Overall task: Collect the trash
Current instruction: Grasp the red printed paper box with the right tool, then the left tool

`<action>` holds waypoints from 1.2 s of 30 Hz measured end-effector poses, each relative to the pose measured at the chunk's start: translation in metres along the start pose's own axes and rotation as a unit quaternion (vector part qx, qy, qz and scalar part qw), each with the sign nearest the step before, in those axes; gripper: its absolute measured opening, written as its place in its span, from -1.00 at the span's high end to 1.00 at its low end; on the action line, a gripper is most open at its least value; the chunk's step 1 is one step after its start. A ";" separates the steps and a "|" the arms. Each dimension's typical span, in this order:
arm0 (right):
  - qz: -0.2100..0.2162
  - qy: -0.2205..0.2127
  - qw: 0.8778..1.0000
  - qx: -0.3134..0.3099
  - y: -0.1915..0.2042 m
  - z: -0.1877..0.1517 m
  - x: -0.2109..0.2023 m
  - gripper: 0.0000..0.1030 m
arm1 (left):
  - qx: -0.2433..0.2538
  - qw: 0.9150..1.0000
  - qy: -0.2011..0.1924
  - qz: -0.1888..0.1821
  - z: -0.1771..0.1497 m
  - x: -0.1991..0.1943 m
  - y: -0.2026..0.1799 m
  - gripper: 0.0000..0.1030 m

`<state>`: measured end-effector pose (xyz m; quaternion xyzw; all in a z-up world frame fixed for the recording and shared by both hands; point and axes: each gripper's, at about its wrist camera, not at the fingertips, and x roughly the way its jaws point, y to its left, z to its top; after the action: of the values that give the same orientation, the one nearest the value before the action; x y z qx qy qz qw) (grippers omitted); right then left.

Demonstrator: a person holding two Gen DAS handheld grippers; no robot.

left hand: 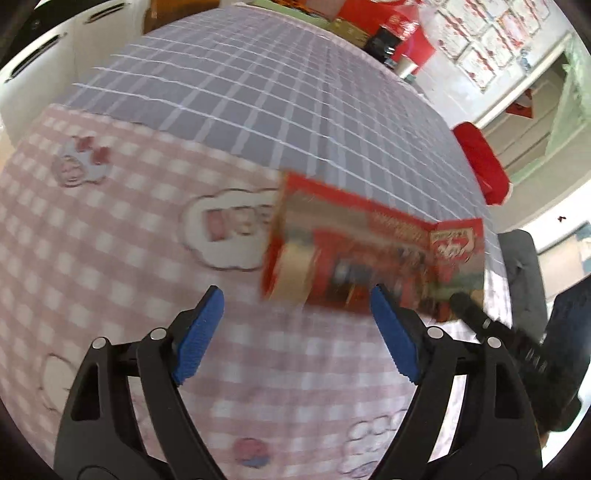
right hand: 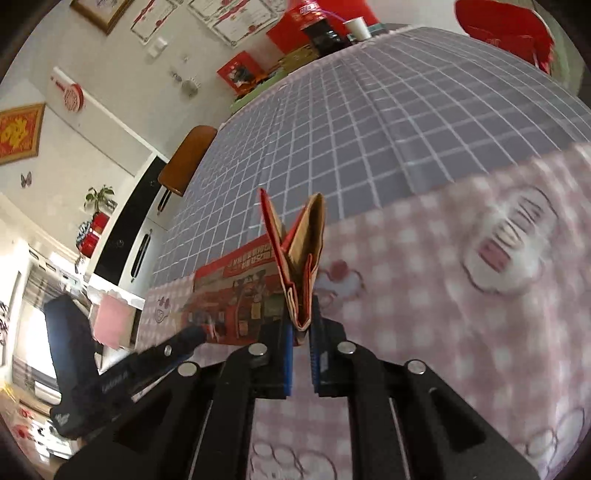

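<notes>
Right wrist view: the right claw (right hand: 301, 334) is pinched nearly closed on the folded edge of a flattened red carton (right hand: 295, 258), brown card inside showing, the flaps splayed up in a V above the blue pads. The carton's printed panel trails off to the left over the bench (right hand: 443, 314), which has a pink gingham cloth near and a grey grid cloth (right hand: 369, 129) farther back. Cannot tell if the carton is fully lifted or if its far end drags on the cloth.

Left wrist view: the left claw (left hand: 295, 306) is spread wide and holds nothing; the same red carton (left hand: 369, 251) sits just ahead of and beside its right finger, motion-blurred.

Progress, as a judgement: one piece of trash is picked up, not yet dropped anywhere; no bin or bag is visible in either view. Clutter at the bench's far end, a paper cup (right hand: 357, 27) and red boxes (right hand: 236, 72), may or may not be trash. Early to mid task.
</notes>
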<state>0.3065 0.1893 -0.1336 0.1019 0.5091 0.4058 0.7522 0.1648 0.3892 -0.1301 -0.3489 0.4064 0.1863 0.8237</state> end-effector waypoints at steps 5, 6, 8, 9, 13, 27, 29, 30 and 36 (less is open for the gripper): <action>0.010 0.005 1.000 0.004 -0.008 -0.010 -0.008 0.84 | -0.008 1.000 -0.013 0.004 0.004 0.007 -0.012 -0.48; 0.014 0.005 1.000 0.006 -0.011 -0.011 -0.011 0.84 | -0.004 1.000 -0.007 0.003 0.004 0.010 -0.015 -0.26; -0.002 -0.004 1.000 0.003 -0.012 -0.014 -0.017 0.85 | 0.001 1.000 -0.017 0.024 0.005 0.013 -0.018 0.38; -0.004 -0.006 1.000 0.003 -0.015 -0.015 -0.019 0.85 | 0.006 0.999 -0.017 0.030 0.005 0.015 -0.020 0.44; -0.006 -0.012 1.000 0.025 -0.029 -0.019 -0.027 0.85 | 0.030 0.999 -0.024 0.027 0.001 0.010 -0.031 0.79; 0.001 -0.096 0.992 0.076 -0.079 -0.034 -0.112 0.85 | 0.108 0.993 -0.006 -0.048 -0.035 -0.010 -0.090 0.40; 0.008 -0.104 0.991 0.085 -0.085 -0.035 -0.121 0.85 | 0.098 0.993 -0.010 -0.063 -0.039 -0.013 -0.086 -0.70; 0.015 -0.109 0.990 0.085 -0.086 -0.035 -0.126 0.85 | 0.096 0.993 -0.012 -0.072 -0.041 -0.012 -0.084 -0.70; 0.038 -0.104 0.991 0.081 -0.086 -0.035 -0.130 0.85 | 0.064 0.989 0.043 -0.127 -0.039 0.011 -0.088 -0.72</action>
<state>0.3001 0.0314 -0.1097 0.2232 0.4548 0.3787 0.7746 0.2022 0.3012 -0.1182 -0.3519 0.4055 0.0389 0.8427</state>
